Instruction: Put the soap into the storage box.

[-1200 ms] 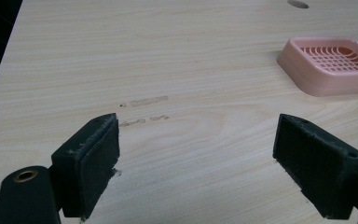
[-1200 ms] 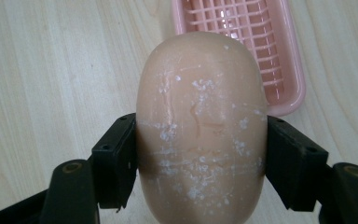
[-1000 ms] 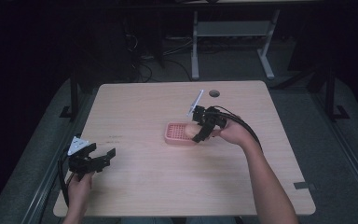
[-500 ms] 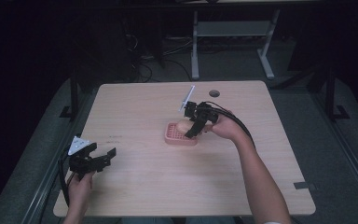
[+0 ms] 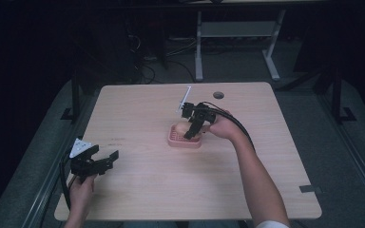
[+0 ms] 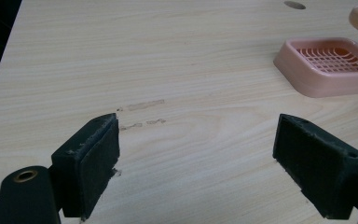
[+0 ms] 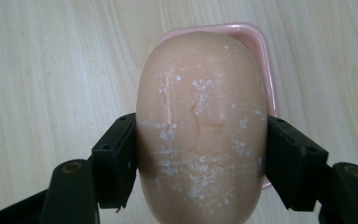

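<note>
A peach-coloured oval soap bar [image 7: 200, 130] with white scuffs is clamped between the black pads of my right gripper [image 7: 200, 158]. In the high view that right gripper [image 5: 192, 130] hangs just over a pink soap dish [image 5: 177, 140] near the middle of the table. The dish's rim [image 7: 261, 51] shows behind the bar. My left gripper [image 5: 105, 161] rests near the table's front left edge, jaws wide apart with bare wood between them [image 6: 198, 158]. From there the pink dish [image 6: 328, 65] with its slotted grid lies far off at the upper right.
The light wooden table [image 5: 138, 109] has a round cable hole [image 5: 218, 95] at the back. A thin white stick-like object [image 5: 186, 97] stands behind the right gripper. Faint scuff marks [image 6: 140, 105] lie ahead of the left gripper. Dark floor and desk legs surround the table.
My right gripper has carried the soap leftward, from beside the dish's right end to over the dish. The left gripper has stayed where it was.
</note>
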{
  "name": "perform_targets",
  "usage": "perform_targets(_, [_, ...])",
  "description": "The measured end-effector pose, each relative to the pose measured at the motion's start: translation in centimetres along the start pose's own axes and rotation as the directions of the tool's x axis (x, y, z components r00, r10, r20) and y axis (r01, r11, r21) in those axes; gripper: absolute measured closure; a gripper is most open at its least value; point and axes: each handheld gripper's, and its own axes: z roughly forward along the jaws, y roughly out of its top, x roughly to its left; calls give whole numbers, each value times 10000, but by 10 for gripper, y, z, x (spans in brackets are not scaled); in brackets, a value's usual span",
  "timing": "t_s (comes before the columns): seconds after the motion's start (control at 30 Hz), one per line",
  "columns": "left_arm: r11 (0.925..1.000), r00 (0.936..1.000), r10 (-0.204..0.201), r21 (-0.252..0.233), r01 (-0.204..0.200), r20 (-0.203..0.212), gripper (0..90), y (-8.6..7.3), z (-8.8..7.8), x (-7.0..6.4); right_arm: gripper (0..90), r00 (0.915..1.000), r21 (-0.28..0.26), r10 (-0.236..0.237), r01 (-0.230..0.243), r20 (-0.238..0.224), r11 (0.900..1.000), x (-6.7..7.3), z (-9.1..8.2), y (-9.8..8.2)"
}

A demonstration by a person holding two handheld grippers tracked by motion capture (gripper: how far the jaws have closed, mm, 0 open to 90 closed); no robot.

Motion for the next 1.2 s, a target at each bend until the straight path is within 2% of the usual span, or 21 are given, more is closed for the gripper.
perform_targets(0.13, [9999,9999,-114,-57,114,-10,142,0,0,1,317,9999,71,135,-135,-9,9999,-5,7,0])
perform_targets(0.33, [10000,10000,-25,4,25,-9,142,0,-1,0,317,9998,205,208,-207,-35,9996,-9,15,1])
perform_targets(0.87, [9999,9999,-128,-34,128,27,142,-1,-2,2,316,9992,544,374,-364,-173,9979,-17,37,3])
perform_targets(1.2, [9999,9999,-109,-36,109,27,142,-1,-2,1,316,9987,567,440,-426,-240,9975,-18,40,3])
